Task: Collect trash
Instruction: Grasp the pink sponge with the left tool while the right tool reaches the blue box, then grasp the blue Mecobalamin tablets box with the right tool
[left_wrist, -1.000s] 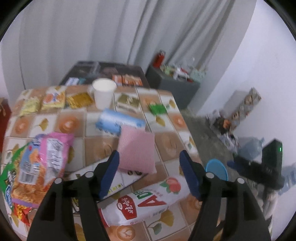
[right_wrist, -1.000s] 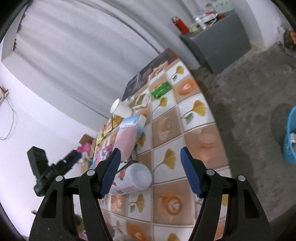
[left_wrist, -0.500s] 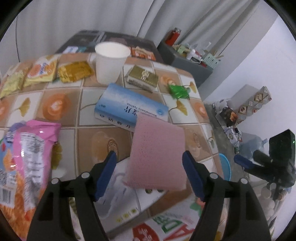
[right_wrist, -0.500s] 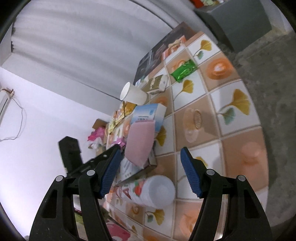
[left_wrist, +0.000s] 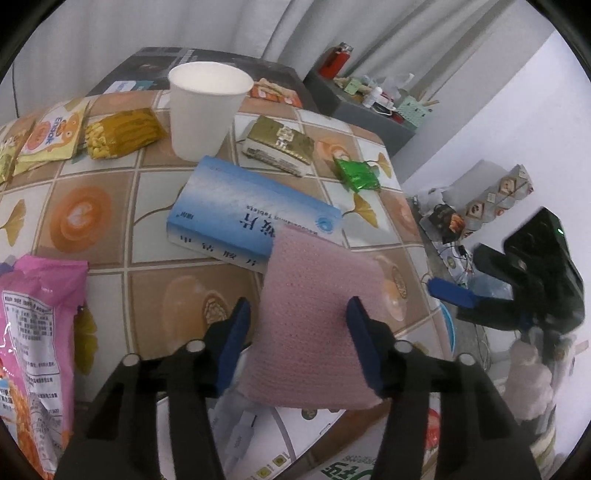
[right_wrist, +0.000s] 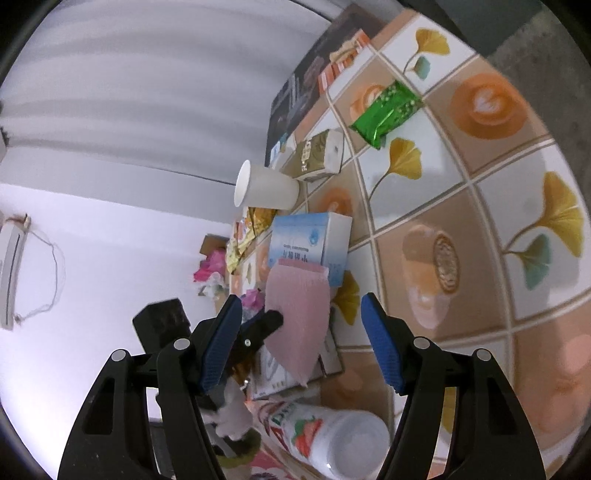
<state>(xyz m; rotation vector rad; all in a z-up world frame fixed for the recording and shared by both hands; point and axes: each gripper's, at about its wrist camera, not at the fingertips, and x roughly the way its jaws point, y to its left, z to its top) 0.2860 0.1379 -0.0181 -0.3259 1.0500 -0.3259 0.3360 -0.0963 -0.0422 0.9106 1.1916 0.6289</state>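
The left gripper (left_wrist: 297, 341) has just been closing its blue jaws around the soft pink textured pouch (left_wrist: 317, 325), which sits between them with its far edge propped on the blue-and-white tablet box (left_wrist: 243, 218) near the middle of the table (left_wrist: 74, 221) with its tiled ginkgo-leaf cloth. One pad seems to touch the pouch, the other shows a sliver of gap, so I judge the grip not yet firm. Propped like that, the pouch offers raised sides, likely why it is taken from above. The right gripper (right_wrist: 301, 338) hovers beside the table's near edge, jaws wide and empty, over the white strawberry-printed bottle (right_wrist: 332, 439) lying on its side, perhaps the next piece.
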